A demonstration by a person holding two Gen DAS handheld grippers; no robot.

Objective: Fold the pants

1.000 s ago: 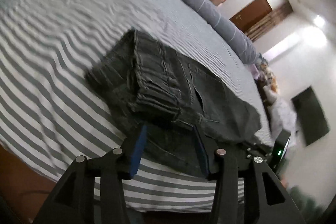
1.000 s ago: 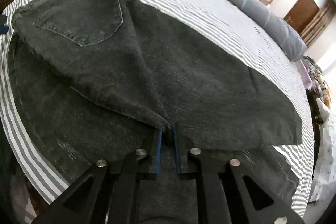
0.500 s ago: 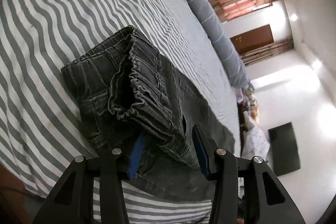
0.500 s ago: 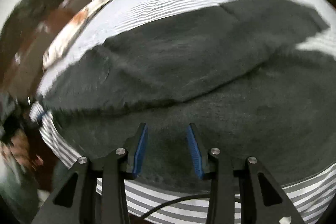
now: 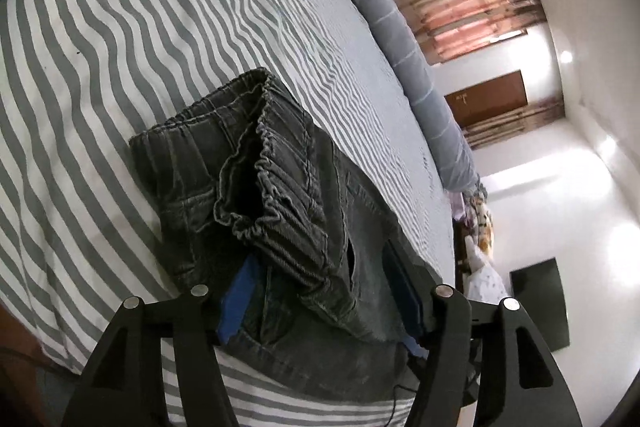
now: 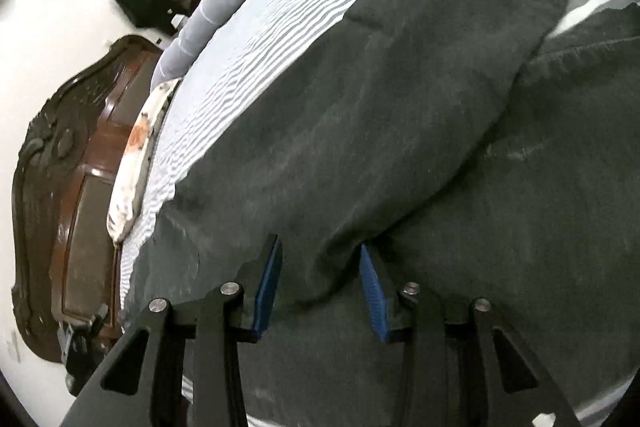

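Since 1 second ago both grippers let go: right one had a fold pinched between nearly closed pads, left one sat narrower around the waistband. Dark grey pants (image 5: 280,195) lie on the grey-and-white striped bedsheet (image 5: 120,39), elastic waistband end bunched up in left view, legs spread flat across the sheet in right view. Left gripper (image 5: 324,291) jaws opening, waistband corner between them, pads apart from cloth on the right side, so no clamp. Right gripper (image 6: 320,283) about a third open and closing, a raised ridge of fabric between its 2 blue pads (image 6: 268,283), not squeezed. Floral pillow (image 6: 132,163) and grey bolster (image 5: 404,39) beyond, carved wooden headboard (image 6: 60,187) behind.
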